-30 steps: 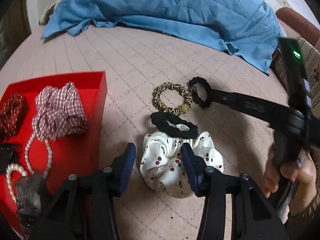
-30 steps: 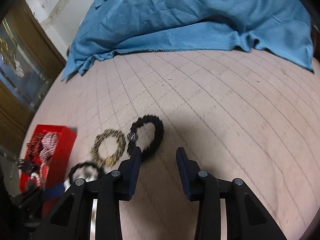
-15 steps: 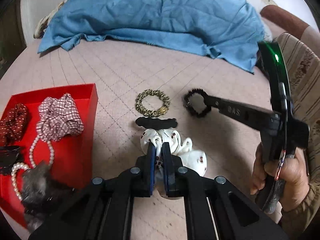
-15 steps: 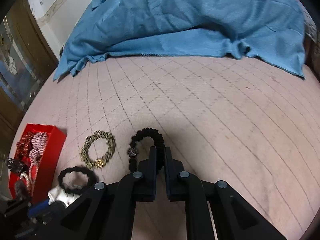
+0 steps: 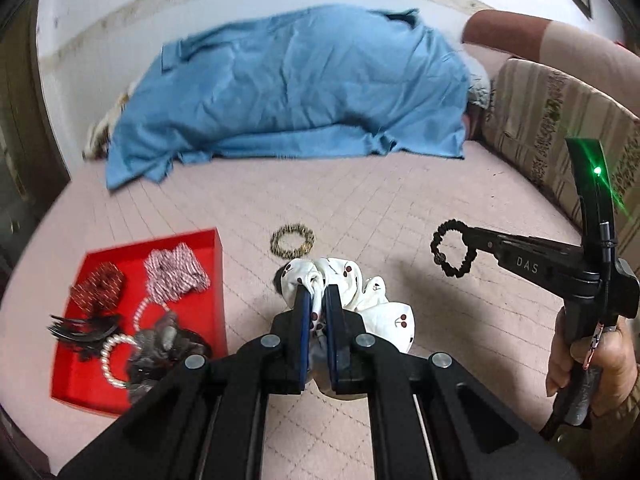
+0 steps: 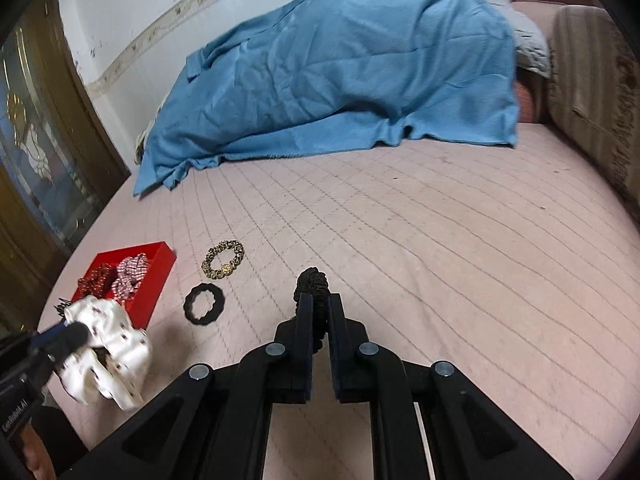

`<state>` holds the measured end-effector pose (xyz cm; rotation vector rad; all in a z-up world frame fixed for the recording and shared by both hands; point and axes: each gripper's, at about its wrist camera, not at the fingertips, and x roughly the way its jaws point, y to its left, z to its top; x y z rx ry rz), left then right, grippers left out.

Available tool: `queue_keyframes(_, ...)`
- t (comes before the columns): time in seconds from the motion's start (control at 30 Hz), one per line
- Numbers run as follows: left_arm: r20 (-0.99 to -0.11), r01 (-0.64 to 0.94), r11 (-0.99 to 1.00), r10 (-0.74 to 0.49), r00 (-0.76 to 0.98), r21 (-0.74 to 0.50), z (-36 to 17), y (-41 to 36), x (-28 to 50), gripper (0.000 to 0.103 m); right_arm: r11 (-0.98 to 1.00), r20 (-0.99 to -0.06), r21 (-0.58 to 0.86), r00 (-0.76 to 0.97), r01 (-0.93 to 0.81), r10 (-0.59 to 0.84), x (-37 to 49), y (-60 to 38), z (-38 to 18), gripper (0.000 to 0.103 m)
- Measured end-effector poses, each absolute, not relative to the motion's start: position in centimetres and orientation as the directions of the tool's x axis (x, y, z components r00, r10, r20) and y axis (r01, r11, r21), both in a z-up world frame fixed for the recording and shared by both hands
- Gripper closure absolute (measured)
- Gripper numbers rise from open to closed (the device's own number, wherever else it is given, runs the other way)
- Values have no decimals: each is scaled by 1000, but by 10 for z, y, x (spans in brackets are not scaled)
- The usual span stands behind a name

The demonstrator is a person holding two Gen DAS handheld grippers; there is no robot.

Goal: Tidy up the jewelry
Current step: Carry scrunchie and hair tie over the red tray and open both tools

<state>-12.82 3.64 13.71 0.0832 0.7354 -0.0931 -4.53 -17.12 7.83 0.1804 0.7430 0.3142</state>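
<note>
Left tongs (image 5: 316,300) clamp white cherry-print fabric scrunchie (image 5: 372,304), lifted near red tray (image 5: 218,280). Right tongs (image 6: 318,310) pinch thin black ruffled scrunchie (image 6: 312,280) above bed.

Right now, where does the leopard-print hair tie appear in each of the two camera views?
Left wrist view: the leopard-print hair tie lies near the middle, on the pink bed cover, just beyond the white cherry scrunchie and to the right of the red tray.
Right wrist view: it lies left of centre, to the right of the red tray.
Shared landmark: the red tray.
</note>
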Motion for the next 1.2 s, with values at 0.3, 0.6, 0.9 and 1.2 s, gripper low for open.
queue_keyframes(0.3,-624,145,988,-83,777,49,166,29,-163,96,939,-591,266,733,-216,336,-83,-182,105,95)
queue_keyframes(0.6,-615,89,996,-71,785,-1,172,59,-175,96,938,-576,246,742,-245,345,-98,-169,122,95)
queue_keyframes(0.9,-632,-82,989,-14,775,-122,166,150,-184,96,920,-574,253,718,-300,393,-102,-137,130,95)
queue_keyframes(1.2,-646,-241,953,68,760,-183,147,233,-194,96,864,-595,301,629,-402,500,-93,-76,128,95)
